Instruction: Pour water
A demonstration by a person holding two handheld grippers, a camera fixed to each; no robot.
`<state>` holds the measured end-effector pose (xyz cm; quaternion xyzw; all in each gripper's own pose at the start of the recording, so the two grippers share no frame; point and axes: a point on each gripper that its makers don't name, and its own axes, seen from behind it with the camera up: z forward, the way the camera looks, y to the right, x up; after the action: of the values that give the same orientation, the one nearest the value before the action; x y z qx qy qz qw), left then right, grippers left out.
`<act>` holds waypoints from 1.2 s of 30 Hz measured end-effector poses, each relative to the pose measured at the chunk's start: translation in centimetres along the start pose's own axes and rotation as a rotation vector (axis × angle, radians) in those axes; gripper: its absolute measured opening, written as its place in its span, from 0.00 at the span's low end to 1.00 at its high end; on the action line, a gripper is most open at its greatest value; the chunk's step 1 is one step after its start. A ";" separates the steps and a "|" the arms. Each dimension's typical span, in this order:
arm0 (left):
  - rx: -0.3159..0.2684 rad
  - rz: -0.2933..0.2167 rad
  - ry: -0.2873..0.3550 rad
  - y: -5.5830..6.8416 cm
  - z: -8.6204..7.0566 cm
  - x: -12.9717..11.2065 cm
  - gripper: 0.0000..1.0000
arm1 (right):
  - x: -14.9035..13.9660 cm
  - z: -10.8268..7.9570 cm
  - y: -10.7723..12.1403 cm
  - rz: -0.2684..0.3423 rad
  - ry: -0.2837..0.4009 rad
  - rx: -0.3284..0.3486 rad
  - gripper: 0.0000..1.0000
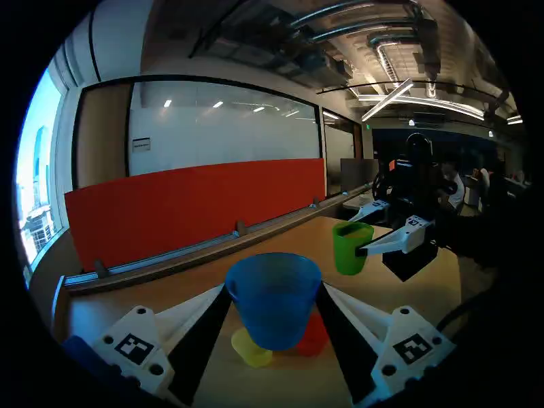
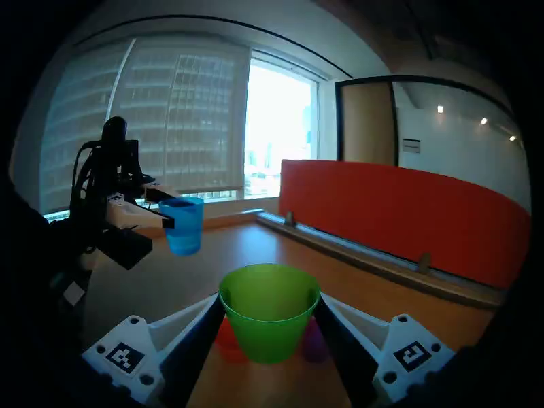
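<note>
In the left gripper view, my left gripper [image 1: 273, 292] is shut on an upright blue cup [image 1: 273, 313] held above the wooden desk [image 1: 408, 292]. Farther right, my right gripper [image 1: 357, 236] holds a green cup [image 1: 348, 250] upright. In the right gripper view, that right gripper [image 2: 270, 302] is shut on the green cup [image 2: 270, 319], close to the camera. Off to the left there, the left gripper [image 2: 170, 207] carries the blue cup [image 2: 185, 228]. The two cups are apart. I cannot tell whether either holds water.
A yellow cup [image 1: 250, 348] and a red cup [image 1: 314, 336] stand on the desk beneath the blue cup. A red cup [image 2: 228, 340] and a purple cup [image 2: 315, 340] sit below the green one. A red partition [image 1: 197, 204] with a rail lines the desk's far edge.
</note>
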<state>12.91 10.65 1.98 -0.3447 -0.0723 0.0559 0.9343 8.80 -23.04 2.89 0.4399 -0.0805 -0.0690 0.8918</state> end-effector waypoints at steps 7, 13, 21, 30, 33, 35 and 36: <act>-0.001 0.009 0.006 -0.1 -0.1 0.2 0.86 | 0.1 0.5 -0.4 0.001 0.011 0.008 0.92; -0.004 0.037 0.020 -0.1 -0.3 0.4 0.86 | 0.2 0.9 -1.0 0.008 0.016 0.028 0.91; 0.010 0.117 0.046 -0.2 -0.4 1.3 0.86 | 0.3 1.5 -2.2 0.027 0.027 0.070 0.91; 0.050 0.189 0.082 -1.1 -0.3 2.9 0.86 | 0.4 2.0 -3.6 0.015 0.040 0.103 0.90; 0.060 0.202 0.089 -1.3 -0.1 3.5 0.86 | 0.2 2.2 -4.1 0.011 0.043 0.111 0.90; 0.066 0.218 0.097 -1.4 -0.1 3.9 0.86 | 0.1 2.3 -4.4 0.008 0.046 0.114 0.91; 0.070 0.226 0.100 -1.5 -0.1 4.1 0.86 | 0.1 2.4 -4.5 0.007 0.048 0.116 0.90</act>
<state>17.07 10.11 3.31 -0.3203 0.0156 0.1463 0.9358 8.19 -27.64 0.70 0.4922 -0.0645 -0.0504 0.8666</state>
